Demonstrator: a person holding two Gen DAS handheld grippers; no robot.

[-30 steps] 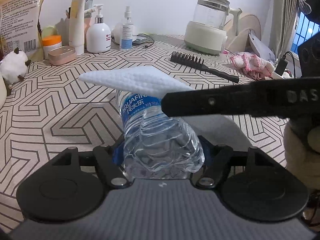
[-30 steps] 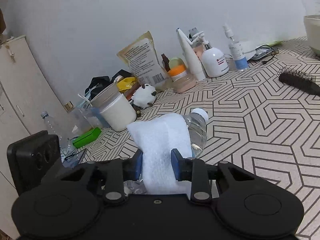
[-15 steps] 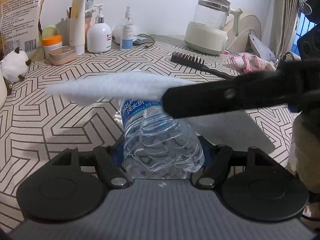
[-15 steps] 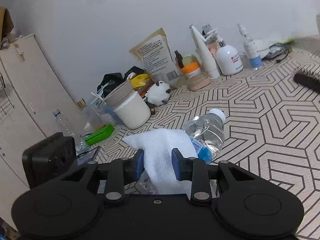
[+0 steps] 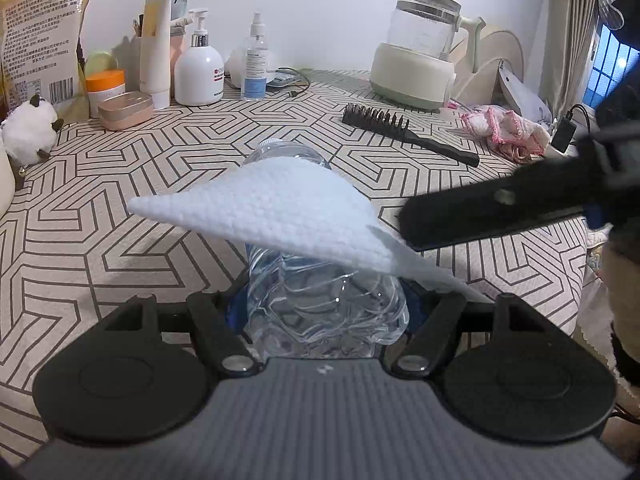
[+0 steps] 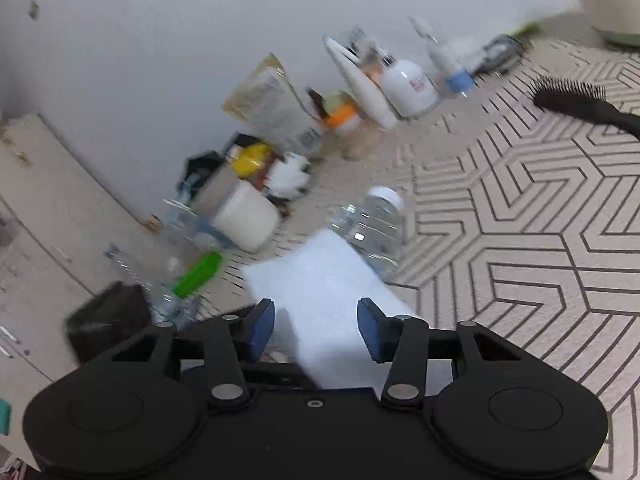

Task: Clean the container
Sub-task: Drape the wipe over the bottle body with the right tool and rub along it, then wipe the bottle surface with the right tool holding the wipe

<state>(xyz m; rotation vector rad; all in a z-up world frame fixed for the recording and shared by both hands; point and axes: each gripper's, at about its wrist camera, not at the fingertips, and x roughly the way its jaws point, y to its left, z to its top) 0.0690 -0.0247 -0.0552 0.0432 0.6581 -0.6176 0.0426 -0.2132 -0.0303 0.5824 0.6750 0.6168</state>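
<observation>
My left gripper (image 5: 324, 312) is shut on the base of a clear plastic water bottle (image 5: 320, 304), which points away from me over the patterned table. A white cleaning cloth (image 5: 276, 212) lies draped over the bottle's middle. My right gripper (image 6: 316, 328) has its blue pads apart and is open; the cloth (image 6: 324, 292) lies between them without being pinched, with the bottle's neck and white cap (image 6: 376, 216) beyond. The right gripper's finger shows as a black bar in the left wrist view (image 5: 500, 208), at the cloth's right edge.
A black hairbrush (image 5: 404, 132) lies on the table at right, a kettle (image 5: 420, 52) behind it. Lotion and spray bottles (image 5: 200, 68), a snack bag and jars line the back wall. A pink cloth (image 5: 504, 128) sits at the right edge.
My right gripper has opened and let go of the cloth, which now rests loose on the bottle. The right view is blurred by motion. The left gripper has kept its hold.
</observation>
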